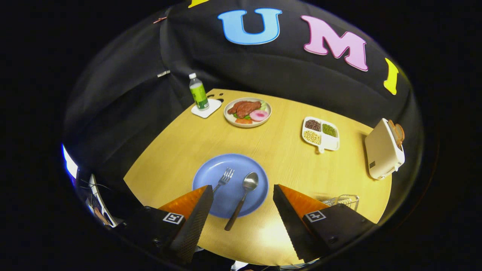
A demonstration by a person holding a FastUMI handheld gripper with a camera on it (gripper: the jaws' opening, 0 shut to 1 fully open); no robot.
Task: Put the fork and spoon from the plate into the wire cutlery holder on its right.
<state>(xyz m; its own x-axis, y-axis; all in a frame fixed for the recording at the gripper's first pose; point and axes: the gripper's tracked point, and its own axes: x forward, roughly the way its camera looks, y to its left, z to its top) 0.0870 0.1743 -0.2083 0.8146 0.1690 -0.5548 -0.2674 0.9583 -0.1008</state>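
Gripper view: claw [243, 192] spread wide, empty, above the plate [211, 170]. Fork [225, 177] by its left finger and spoon [244, 195] between the fingers both lie on the plate; holder [344, 200] just beyond the right finger. Nothing moved yet, by my judgement; both transfers remain.

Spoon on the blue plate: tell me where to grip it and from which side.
Grip the spoon at its dark handle, where it overhangs the blue plate's near rim. Come from above, with the open gripper fingers straddling the handle; it lies flat.
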